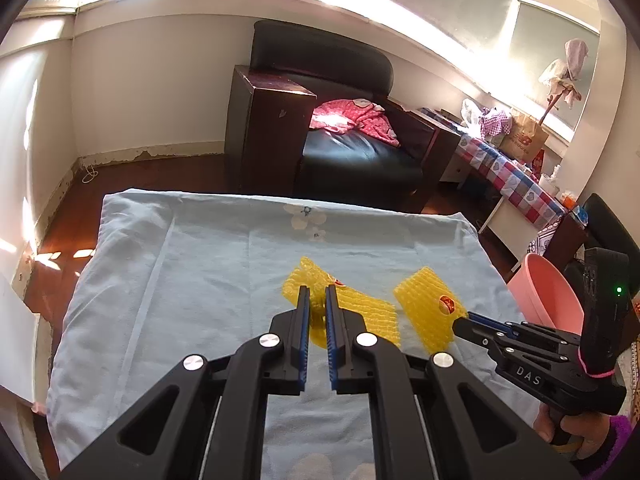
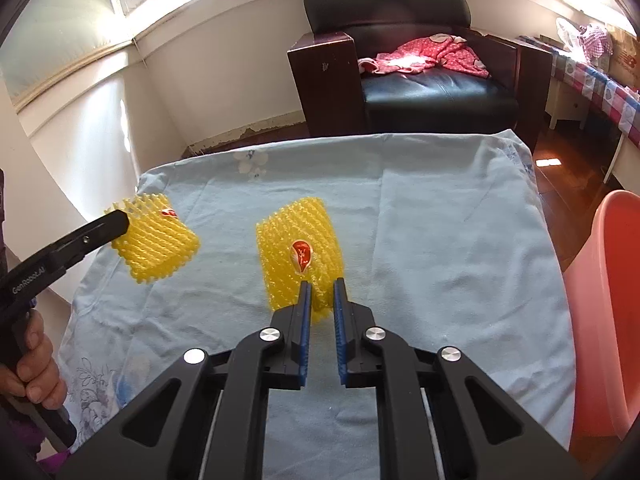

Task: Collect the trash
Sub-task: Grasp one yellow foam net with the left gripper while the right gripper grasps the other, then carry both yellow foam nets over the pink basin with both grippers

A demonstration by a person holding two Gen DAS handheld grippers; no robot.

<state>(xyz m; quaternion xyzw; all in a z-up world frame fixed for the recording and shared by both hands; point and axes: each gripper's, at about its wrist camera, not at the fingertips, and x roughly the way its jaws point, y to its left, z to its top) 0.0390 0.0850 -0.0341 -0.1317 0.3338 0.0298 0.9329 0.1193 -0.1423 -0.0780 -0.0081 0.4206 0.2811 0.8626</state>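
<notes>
Both foam nets gripped on the blue-sheeted bench (image 2: pixel 440 220): left gripper (image 1: pixel 318 292) clenched on left net (image 1: pixel 344 312), right gripper (image 2: pixel 322 286) on right net (image 2: pixel 300 248), pink bin (image 2: pixel 608 300) just right of the bench (right hand nearer).

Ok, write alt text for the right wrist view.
The right tongs pinch the near edge of a yellow foam fruit net lying on a light blue cloth. At left, the left tongs hold a second yellow net; a pink bin stands at right, a black armchair behind.
</notes>
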